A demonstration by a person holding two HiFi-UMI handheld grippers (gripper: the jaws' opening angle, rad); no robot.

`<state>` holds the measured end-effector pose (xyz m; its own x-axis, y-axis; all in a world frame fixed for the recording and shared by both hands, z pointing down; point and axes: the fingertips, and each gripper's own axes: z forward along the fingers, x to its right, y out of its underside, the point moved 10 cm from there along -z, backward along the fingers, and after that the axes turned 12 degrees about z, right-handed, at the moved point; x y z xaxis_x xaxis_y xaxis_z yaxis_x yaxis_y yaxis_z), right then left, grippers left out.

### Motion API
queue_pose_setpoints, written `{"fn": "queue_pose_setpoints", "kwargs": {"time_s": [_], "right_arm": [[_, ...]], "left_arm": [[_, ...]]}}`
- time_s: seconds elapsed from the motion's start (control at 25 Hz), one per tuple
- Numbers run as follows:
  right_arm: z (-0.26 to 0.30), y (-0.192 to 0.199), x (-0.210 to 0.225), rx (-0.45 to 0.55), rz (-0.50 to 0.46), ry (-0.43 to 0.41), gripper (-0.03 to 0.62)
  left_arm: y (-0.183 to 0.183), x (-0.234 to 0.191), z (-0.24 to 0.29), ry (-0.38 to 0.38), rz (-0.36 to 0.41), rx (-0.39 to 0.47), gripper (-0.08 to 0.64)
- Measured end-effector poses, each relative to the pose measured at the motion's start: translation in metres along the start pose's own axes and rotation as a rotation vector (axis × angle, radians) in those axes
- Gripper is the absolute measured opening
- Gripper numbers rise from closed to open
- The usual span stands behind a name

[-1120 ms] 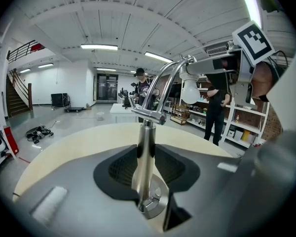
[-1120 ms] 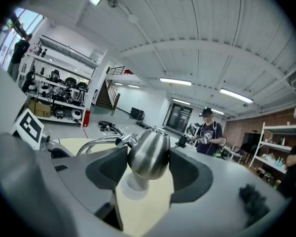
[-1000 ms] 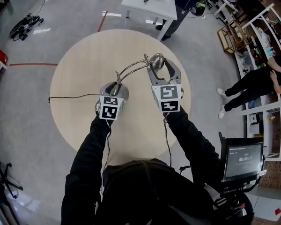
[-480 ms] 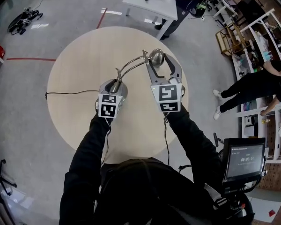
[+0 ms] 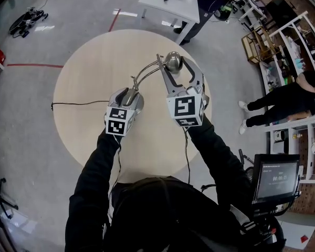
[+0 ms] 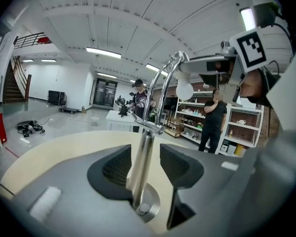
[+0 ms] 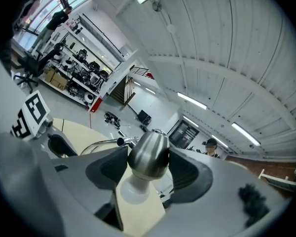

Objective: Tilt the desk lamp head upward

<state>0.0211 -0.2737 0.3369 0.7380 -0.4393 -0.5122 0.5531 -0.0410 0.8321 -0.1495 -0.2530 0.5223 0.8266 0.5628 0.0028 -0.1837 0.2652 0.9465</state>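
The right gripper [image 7: 148,168] is clamped on the lamp head [image 5: 173,62] above the round table [image 5: 84,72] and has rolled with it. The left gripper [image 6: 147,158] has just opened its jaws off the lamp post [image 6: 138,172], which stands loose between them; the tilt looks nearly complete

The lamp head [image 5: 174,62] is shiny silver with a white bulb [image 7: 132,191], and the table [image 5: 89,62] is pale beige wood. The left gripper [image 6: 145,151] and right gripper [image 7: 147,157] are grey with dark pads [image 6: 116,167], and the cube [image 5: 185,108] on each shows black-and-white square markers. The sleeve [image 5: 94,182] is black, and the floor [image 5: 21,114] is grey with a red line [image 5: 34,65].
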Motion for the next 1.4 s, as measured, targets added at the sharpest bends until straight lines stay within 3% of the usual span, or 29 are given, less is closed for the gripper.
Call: {"fn": "queue_pose_setpoints", "kwargs": {"time_s": [0.16, 0.32, 0.44, 0.6, 0.84, 1.0, 1.16, 1.28, 1.4], "right_arm": [[0.0, -0.002, -0.001, -0.001, -0.024, -0.008, 0.276], [0.0, -0.008, -0.004, 0.008, -0.062, -0.01, 0.276], [0.0, -0.015, -0.01, 0.022, -0.111, -0.019, 0.276], [0.0, -0.024, -0.017, 0.042, -0.176, -0.041, 0.276], [-0.002, -0.028, -0.02, 0.062, -0.211, -0.053, 0.276], [-0.006, -0.031, -0.02, 0.064, -0.213, -0.057, 0.276], [-0.004, -0.026, -0.016, 0.082, -0.197, -0.081, 0.276], [0.001, -0.006, -0.007, 0.136, -0.107, -0.105, 0.276], [-0.026, 0.017, 0.003, 0.26, 0.087, -0.102, 0.276]], "left_arm": [[-0.033, -0.013, -0.034, -0.016, 0.024, 0.118, 0.201], [-0.09, -0.019, -0.051, 0.017, 0.133, 0.218, 0.23], [-0.122, -0.018, -0.046, 0.105, 0.245, 0.223, 0.242], [-0.133, -0.021, -0.032, 0.192, 0.367, 0.149, 0.249], [-0.132, -0.025, -0.019, 0.252, 0.336, 0.123, 0.236], [-0.134, -0.024, -0.015, 0.283, 0.297, 0.127, 0.181], [-0.132, -0.026, -0.011, 0.279, 0.288, 0.141, 0.158], [-0.124, -0.033, 0.01, 0.269, 0.287, 0.144, 0.154], [-0.122, -0.028, 0.014, 0.27, 0.28, 0.151, 0.155]]}}
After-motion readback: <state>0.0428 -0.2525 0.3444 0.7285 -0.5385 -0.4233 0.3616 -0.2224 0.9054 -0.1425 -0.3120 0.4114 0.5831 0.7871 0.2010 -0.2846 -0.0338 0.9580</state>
